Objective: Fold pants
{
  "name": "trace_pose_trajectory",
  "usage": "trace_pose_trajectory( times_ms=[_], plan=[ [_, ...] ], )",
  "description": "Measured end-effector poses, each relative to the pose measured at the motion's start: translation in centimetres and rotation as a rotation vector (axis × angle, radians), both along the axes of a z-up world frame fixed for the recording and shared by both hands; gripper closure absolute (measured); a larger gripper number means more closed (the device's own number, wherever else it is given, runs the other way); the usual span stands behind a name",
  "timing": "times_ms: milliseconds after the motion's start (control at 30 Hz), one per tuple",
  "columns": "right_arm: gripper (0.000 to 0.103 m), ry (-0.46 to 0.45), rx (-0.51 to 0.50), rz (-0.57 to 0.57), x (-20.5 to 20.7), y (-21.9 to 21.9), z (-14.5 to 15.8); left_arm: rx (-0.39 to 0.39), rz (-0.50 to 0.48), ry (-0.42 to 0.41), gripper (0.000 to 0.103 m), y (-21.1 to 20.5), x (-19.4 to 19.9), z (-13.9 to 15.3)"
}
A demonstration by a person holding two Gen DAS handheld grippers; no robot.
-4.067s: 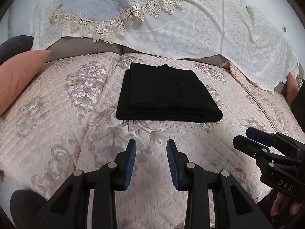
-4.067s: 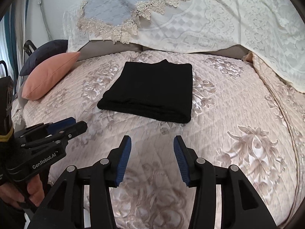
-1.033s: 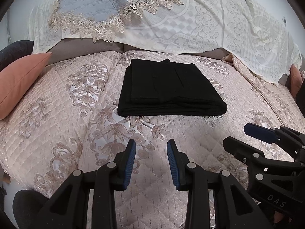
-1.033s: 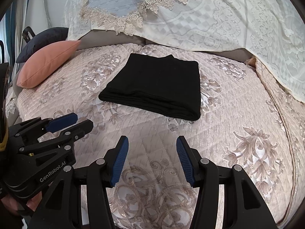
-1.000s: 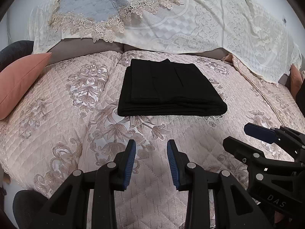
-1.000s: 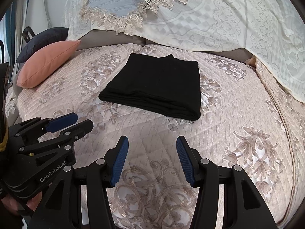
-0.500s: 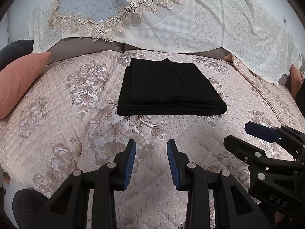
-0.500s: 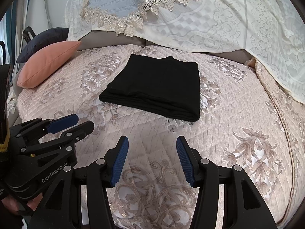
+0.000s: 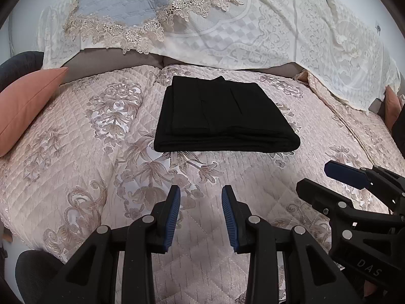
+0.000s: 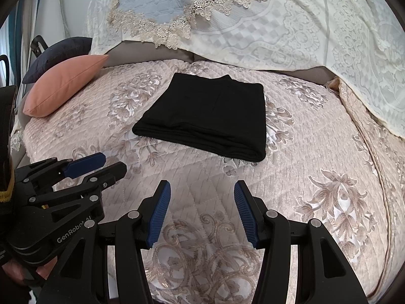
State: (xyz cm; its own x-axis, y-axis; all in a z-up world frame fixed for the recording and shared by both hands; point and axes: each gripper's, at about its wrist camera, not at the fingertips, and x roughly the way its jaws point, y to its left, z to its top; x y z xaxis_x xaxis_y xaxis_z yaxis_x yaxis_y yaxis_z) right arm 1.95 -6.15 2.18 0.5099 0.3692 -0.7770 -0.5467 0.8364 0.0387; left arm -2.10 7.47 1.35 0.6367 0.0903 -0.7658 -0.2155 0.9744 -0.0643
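The black pants [image 9: 222, 119] lie folded into a flat rectangle in the middle of the quilted pink bedspread [image 9: 76, 157]; they also show in the right wrist view [image 10: 210, 116]. My left gripper [image 9: 201, 200] is open and empty, held above the bedspread well short of the pants. My right gripper [image 10: 202, 197] is open and empty, also short of the pants. Each gripper shows in the other's view: the right gripper [image 9: 336, 177] at lower right, the left gripper [image 10: 101, 164] at lower left.
A salmon cushion [image 10: 65, 83] and a dark cushion [image 10: 60, 50] lie at the bed's left end. A lace-trimmed white cover [image 9: 253, 25] drapes over the back. Another salmon cushion [image 9: 391, 106] sits at the far right.
Both grippers have stayed nearly still over the last second. Since four seconds ago both views have drawn slightly back from the folded pants, which have not moved.
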Motion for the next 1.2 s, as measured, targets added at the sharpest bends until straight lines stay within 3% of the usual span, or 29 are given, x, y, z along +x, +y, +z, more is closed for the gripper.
trace_pose_trajectory(
  times_ms=[1200],
  plan=[
    [0.050, 0.000, -0.006, 0.017, -0.35, 0.21, -0.11, 0.004, 0.000, 0.017, 0.067, -0.10, -0.08, -0.24]
  ],
)
